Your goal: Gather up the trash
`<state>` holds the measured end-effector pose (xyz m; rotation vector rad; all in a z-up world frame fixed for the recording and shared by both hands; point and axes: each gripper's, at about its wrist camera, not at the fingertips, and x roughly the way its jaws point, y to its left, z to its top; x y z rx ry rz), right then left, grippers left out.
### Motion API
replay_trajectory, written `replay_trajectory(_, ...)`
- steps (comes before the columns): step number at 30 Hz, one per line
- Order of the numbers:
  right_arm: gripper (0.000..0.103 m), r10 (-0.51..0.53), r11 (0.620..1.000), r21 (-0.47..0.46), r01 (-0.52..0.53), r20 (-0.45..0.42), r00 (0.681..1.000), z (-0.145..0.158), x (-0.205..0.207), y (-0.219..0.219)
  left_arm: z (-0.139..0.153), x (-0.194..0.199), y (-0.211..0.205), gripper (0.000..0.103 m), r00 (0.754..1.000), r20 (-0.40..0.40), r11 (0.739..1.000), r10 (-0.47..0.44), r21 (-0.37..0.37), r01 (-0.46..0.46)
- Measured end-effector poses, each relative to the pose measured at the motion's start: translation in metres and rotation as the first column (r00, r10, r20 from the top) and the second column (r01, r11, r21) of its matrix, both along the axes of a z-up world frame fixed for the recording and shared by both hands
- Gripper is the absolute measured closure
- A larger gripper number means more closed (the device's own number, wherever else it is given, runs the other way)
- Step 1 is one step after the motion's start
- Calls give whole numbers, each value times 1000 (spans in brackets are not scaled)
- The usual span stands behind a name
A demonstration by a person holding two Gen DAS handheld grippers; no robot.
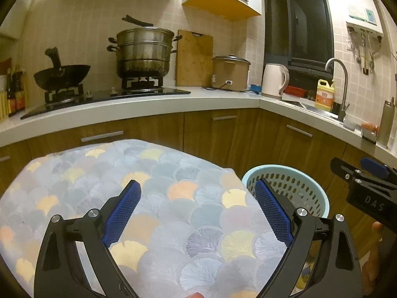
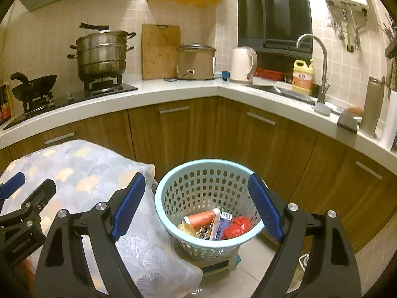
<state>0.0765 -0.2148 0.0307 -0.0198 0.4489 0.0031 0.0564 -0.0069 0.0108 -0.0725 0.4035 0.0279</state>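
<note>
We held both grippers over a cloth-covered surface patterned with pale fan shapes (image 1: 173, 198), beside a light blue perforated plastic basket (image 2: 173, 183) that stood on the tiled floor in front of the wooden cabinets. The left gripper (image 1: 197, 211) had its blue pads spread wide with nothing between them, above the bare cloth; the right gripper (image 2: 196, 203) was likewise spread and empty, framing the basket. The trash lay in the bottom of that basket: an orange tube (image 2: 199, 218), a small blue-and-white carton (image 2: 223, 224), a crumpled red wrapper (image 2: 235, 226) and some scraps we could not identify. We judged all of it light and easily crushed, the wrapper soft and likely slippery, the tube and carton stiffer and best pinched across their narrow sides. The basket itself looked light and flexible, so we would take it at the rim. The carton's print was too small to read. On the counter a yellow detergent bottle (image 2: 302, 77) carried an orange label, illegible to us. The right gripper's body, seen in the left view, bore the letters "DAS".
</note>
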Motion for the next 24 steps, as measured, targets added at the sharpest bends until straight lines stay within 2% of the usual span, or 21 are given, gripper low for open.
replay_trajectory(24, 22, -10, 1000, 17, 10, 15, 1000, 8, -6, -4, -3, 2, 5, 10, 1000, -10, 1000, 7, -24, -7)
